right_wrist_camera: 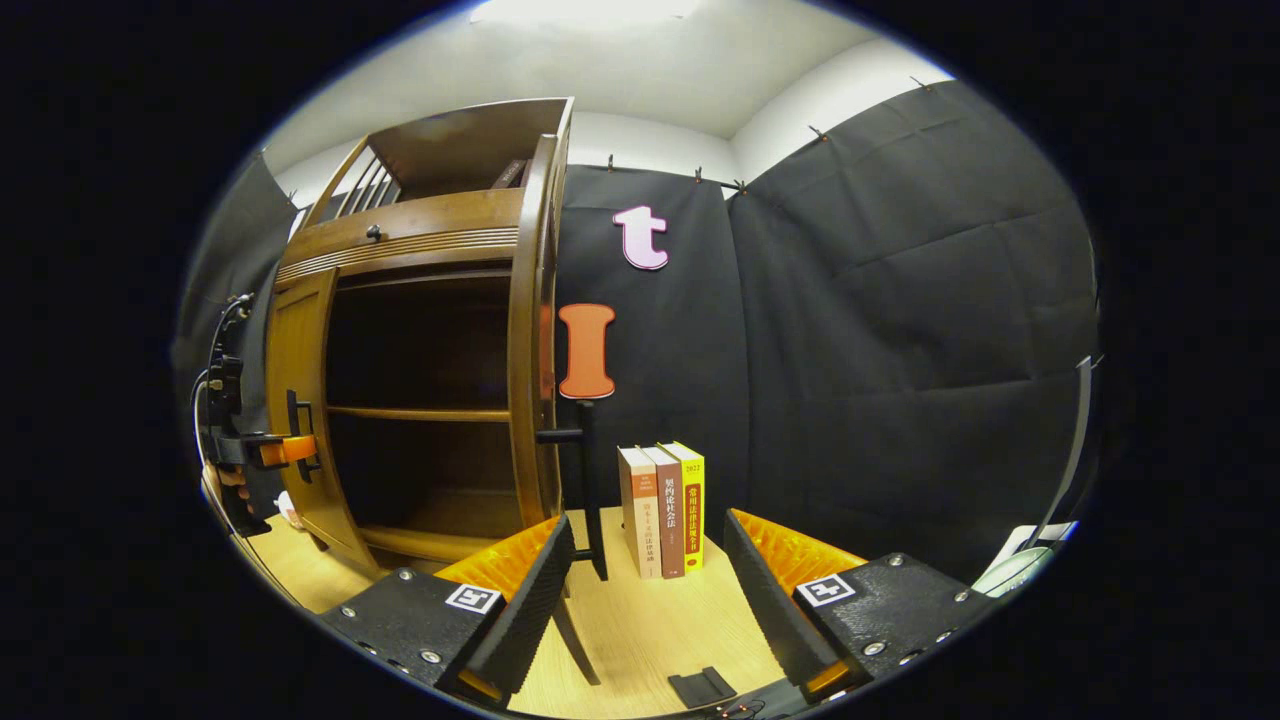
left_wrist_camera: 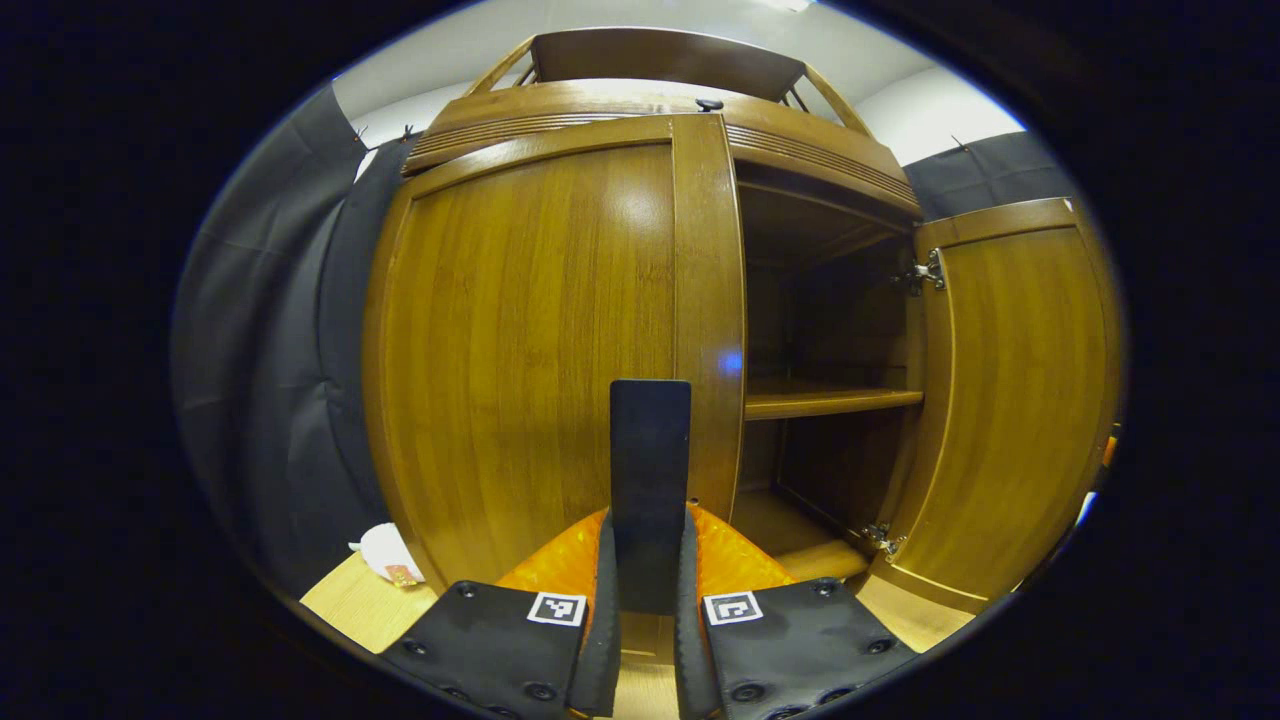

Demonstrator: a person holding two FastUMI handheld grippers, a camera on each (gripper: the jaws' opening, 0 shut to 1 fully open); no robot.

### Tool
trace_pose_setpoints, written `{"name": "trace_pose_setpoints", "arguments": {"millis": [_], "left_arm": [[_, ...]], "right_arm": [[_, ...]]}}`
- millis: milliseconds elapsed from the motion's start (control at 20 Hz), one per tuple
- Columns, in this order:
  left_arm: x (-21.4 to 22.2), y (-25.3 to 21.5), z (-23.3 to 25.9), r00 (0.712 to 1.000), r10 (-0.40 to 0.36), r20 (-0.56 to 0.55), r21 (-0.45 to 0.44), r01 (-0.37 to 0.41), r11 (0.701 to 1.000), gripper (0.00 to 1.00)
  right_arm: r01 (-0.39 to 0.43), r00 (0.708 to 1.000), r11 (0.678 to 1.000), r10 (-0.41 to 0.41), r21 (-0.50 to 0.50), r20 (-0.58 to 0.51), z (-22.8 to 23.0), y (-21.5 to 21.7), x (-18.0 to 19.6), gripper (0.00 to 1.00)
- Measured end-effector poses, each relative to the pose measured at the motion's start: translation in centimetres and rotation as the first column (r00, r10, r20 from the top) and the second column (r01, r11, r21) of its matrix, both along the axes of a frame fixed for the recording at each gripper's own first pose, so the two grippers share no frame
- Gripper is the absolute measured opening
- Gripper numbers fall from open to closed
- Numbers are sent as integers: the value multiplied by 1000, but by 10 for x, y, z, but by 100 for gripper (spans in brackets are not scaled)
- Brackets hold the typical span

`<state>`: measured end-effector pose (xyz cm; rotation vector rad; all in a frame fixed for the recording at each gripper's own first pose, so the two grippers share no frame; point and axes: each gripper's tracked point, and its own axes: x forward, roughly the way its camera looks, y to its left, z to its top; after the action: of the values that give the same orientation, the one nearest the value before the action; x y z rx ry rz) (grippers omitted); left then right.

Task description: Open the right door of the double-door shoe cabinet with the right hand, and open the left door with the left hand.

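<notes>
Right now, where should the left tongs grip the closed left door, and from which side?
The vertical bar handle by the left door's inner edge, straight from the front, one finger each side: it stands upright, proud of the panel. The left tongs clamp it.

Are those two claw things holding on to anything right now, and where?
The left gripper is shut on the left door's handle, a flat upright bar, near its lower end. The right gripper is open and holds nothing.

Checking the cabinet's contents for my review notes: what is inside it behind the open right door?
Behind the right door, the cabinet shows a bare shelf and floor board. The deep back is too dark to judge, and the shut left door hides that half.
</notes>
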<state>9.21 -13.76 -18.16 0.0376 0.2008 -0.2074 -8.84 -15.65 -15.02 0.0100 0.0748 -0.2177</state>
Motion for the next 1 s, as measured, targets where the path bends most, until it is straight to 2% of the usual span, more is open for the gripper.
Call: {"name": "trace_pose_setpoints", "arguments": {"millis": [50,100,150,300,400,450,700,850,900,1000], "left_arm": [[-7,4,0,1000,-6,-3,-7,6,1000,26],[-15,8,2,1000,-13,-6,-14,12,1000,29],[-22,13,4,1000,-20,-7,-18,20,1000,26],[-41,28,10,999,-30,-11,-29,30,999,31],[-54,39,15,999,-33,-15,-32,33,999,26],[-60,44,16,999,-32,-20,-31,32,999,29],[-78,67,24,1000,-9,-22,-21,8,1000,31],[-89,85,28,1000,10,-14,0,-10,1000,29],[-93,92,30,1000,16,-11,10,-15,1000,28],[-97,104,32,999,33,-6,26,-33,999,28]], "right_arm": [[-5,1000,1000,5,0,1,1,4,-1,98],[-11,1000,1000,11,2,2,4,8,0,99],[-17,1000,1000,17,4,3,6,13,-1,99],[-37,999,999,37,8,12,11,26,-5,99],[-50,999,999,50,3,18,14,35,-7,98],[-55,998,998,55,-2,18,15,38,-8,99],[-84,996,996,84,1,37,23,57,-14,99],[-100,994,995,100,0,42,26,65,-17,98],[-106,993,994,105,2,45,27,67,-17,92],[-120,992,993,120,2,49,29,75,-16,92]]}}
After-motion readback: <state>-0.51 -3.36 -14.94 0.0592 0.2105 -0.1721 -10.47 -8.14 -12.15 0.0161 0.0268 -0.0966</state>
